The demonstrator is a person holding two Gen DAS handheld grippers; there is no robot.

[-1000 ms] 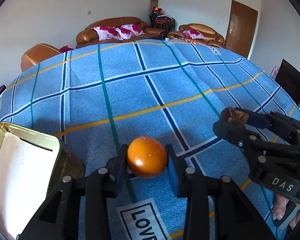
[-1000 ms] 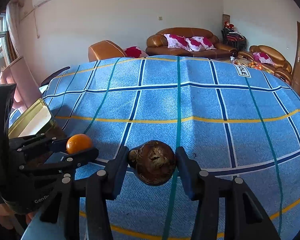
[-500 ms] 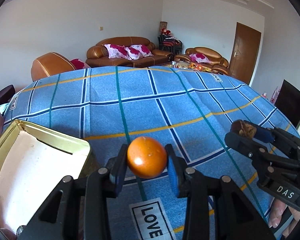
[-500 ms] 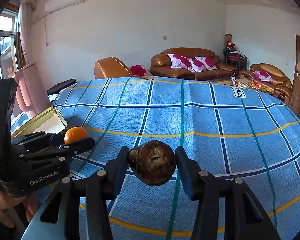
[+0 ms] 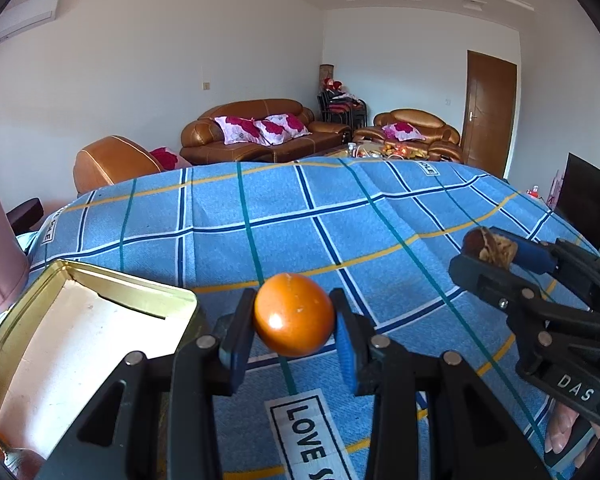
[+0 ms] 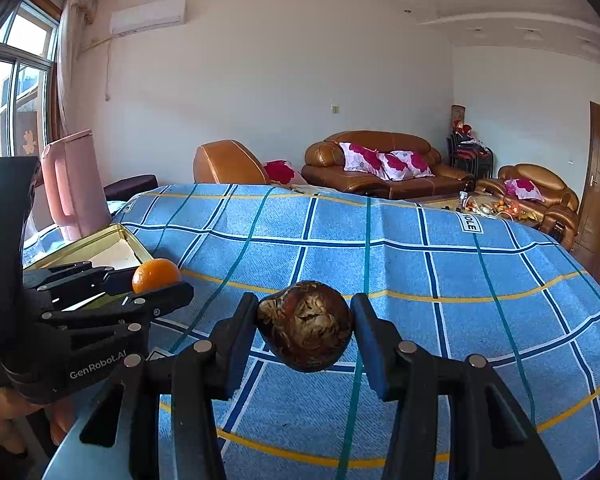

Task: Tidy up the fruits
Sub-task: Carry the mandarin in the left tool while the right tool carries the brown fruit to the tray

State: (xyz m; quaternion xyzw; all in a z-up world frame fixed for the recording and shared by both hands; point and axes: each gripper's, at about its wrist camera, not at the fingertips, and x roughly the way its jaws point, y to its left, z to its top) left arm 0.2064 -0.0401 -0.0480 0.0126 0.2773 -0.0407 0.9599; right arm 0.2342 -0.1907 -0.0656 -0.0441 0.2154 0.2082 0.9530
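My left gripper (image 5: 294, 330) is shut on an orange (image 5: 294, 314) and holds it above the blue checked tablecloth (image 5: 300, 220). It shows at the left of the right wrist view (image 6: 156, 280) with the orange (image 6: 155, 275). My right gripper (image 6: 305, 330) is shut on a dark brown mottled fruit (image 6: 305, 330), held above the cloth. It shows at the right of the left wrist view (image 5: 486, 252) with the fruit (image 5: 487, 246). A gold tin box (image 5: 80, 344) with a white inside lies open at the left, just beside the orange.
A pink jug (image 6: 74, 184) stands beyond the tin (image 6: 112, 250) at the table's left edge. A brown bottle top (image 5: 8, 454) shows at the lower left. Leather sofas (image 6: 380, 168) and a door (image 5: 490, 116) lie beyond the table.
Both grippers have risen and tilted up with their fruits, so more of the room and of the tin shows. The grips have not changed.
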